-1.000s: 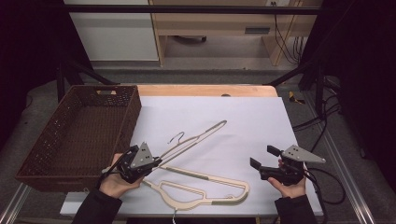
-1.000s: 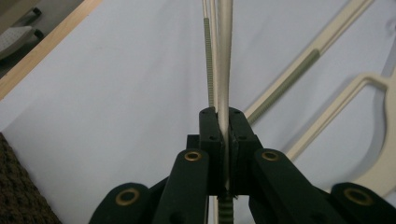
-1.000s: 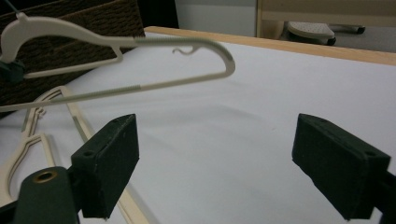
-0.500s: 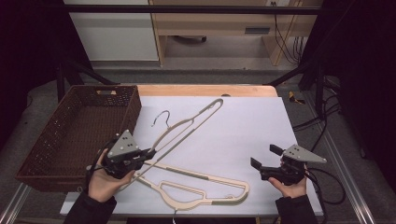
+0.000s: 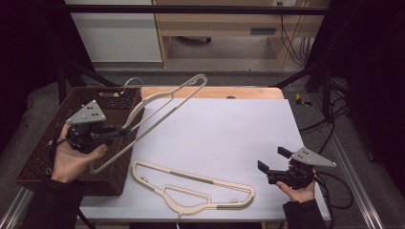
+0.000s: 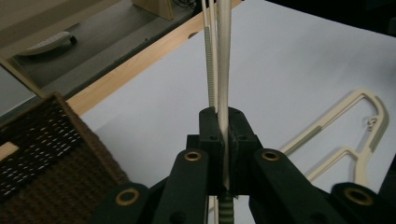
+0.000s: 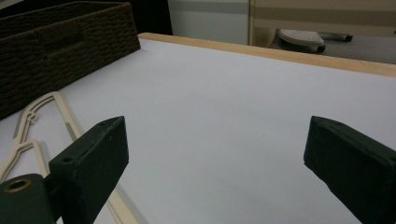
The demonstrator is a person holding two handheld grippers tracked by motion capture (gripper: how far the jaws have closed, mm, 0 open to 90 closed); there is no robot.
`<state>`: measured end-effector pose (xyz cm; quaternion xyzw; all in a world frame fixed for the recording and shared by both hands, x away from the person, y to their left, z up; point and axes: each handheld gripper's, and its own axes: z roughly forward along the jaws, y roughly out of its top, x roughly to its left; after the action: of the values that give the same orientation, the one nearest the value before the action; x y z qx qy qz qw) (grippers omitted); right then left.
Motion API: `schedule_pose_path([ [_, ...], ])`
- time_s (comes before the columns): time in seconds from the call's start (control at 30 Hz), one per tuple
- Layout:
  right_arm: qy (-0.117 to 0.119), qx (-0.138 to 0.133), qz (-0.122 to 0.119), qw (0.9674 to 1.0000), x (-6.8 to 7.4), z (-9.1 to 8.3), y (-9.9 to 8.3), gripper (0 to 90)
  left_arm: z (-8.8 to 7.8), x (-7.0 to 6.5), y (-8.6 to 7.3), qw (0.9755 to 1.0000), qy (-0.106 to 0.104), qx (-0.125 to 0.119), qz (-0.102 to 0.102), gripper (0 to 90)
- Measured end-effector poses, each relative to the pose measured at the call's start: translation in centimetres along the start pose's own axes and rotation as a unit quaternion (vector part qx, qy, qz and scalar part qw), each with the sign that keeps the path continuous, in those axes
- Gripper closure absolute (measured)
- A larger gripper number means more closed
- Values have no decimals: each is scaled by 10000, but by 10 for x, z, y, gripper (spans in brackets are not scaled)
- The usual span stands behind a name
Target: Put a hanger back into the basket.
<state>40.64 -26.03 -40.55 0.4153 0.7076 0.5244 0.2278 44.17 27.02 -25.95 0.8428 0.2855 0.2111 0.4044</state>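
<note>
Lifted off the table since the earlier frame, the hanger (image 5: 162,102) now hangs tilted over the basket (image 5: 57,157) rim, clamped in the left gripper (image 5: 117,131). Right gripper (image 5: 272,160), its jaws just opened wide and empty, rests near the second hanger (image 5: 191,186) lying flat.

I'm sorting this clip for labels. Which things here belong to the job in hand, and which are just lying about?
In the job:
- held hanger, clamped in the left tongs
- wicker basket
- second hanger flat on the table
- right tongs, open, holding nothing

Lying about:
- cables beside the table
- cabinet behind it
</note>
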Motion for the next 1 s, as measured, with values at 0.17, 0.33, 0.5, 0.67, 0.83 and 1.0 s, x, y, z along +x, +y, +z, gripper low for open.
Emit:
schedule_pose_path([
  [0.17, -4, 8, -13, 10000, 0, 1, 0, 66, -11, 32, -8, 9996, 269, 76, -25, 867],
  [0.33, -14, 23, 4, 10000, 1, 2, 0, 66, -20, 55, -21, 9990, 420, 144, -112, 867],
  [0.5, -20, 32, -15, 10000, 1, 3, -1, 66, -32, 76, -37, 9983, 535, 106, -180, 867],
  [0.67, -17, 30, -18, 10000, 1, 2, 0, 66, -45, 96, -55, 9968, 688, 193, -360, 868],
  [0.83, -31, 57, -2, 10000, 2, 4, -1, 64, -57, 113, -74, 9954, 779, 287, -474, 868],
  [1.0, -35, 72, -7, 10000, 2, 5, -1, 63, -64, 126, -94, 9946, 769, 328, -609, 868],
])
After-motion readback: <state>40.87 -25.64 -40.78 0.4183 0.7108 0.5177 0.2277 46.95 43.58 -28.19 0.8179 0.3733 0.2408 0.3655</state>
